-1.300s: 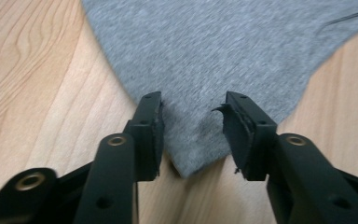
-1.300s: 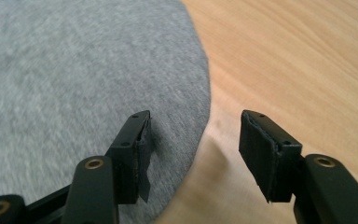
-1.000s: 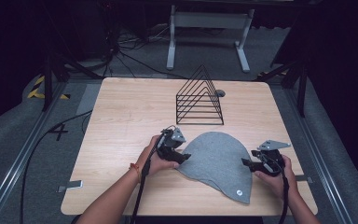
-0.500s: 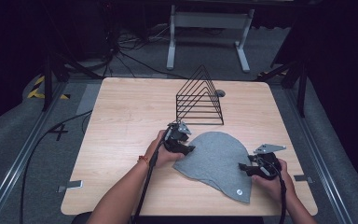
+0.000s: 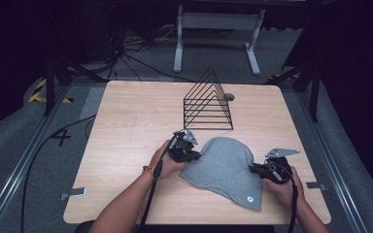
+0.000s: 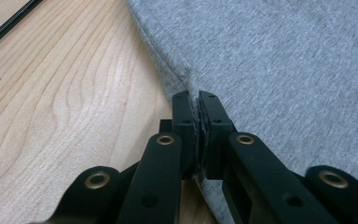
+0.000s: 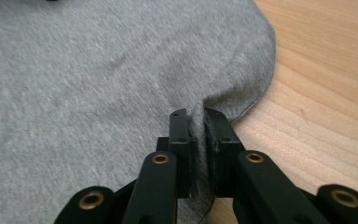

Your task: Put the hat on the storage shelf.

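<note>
A figure "4" (image 5: pixel 62 137) is marked on the grey floor (image 5: pixel 39 160) left of the table (image 5: pixel 126 126). No other legible text.

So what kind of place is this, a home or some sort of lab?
Most likely a lab or recording setup, not a home. A bare wooden table stands on grey carpet with loose cables on the floor, and the surroundings are dark. On it lie just a grey cloth and a wire rack.

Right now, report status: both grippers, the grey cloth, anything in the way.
Left gripper shut on grey cloth at its left edge. Right gripper shut on its right edge. Cloth flat on table. Wire rack just beyond it, apart.
</note>
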The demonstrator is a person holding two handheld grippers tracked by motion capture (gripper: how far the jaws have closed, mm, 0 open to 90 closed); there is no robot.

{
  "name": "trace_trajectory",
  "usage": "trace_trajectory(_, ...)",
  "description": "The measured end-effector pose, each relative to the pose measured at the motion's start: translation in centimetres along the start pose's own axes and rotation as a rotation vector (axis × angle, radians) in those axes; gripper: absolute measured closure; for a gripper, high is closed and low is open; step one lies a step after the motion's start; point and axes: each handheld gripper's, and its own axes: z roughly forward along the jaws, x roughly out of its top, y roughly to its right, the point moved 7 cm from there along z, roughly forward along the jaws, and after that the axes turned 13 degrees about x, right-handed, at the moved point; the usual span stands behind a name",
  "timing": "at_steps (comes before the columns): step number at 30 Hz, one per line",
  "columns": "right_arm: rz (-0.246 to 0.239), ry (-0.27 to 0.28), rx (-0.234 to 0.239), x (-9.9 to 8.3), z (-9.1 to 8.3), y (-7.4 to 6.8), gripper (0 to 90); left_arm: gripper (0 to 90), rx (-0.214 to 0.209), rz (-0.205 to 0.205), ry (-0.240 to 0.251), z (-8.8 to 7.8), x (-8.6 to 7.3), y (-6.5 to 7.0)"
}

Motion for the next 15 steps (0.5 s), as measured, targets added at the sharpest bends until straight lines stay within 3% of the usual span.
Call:
trace_trajectory(3,-0.017,0.049,0.015,0.5,-0.9,-0.4,83.1,87.2,0.014,-0.009,0.04,-0.9,0.7,0.1)
trace_trajectory(10,-0.083,0.105,0.015,1.7,-2.4,-1.3,83.2,87.6,0.013,-0.013,0.121,-3.0,2.0,0.7)
trace_trajectory(15,-0.119,0.136,0.018,2.9,-3.3,-1.9,83.3,87.6,0.013,-0.002,0.144,-4.3,2.7,0.9)
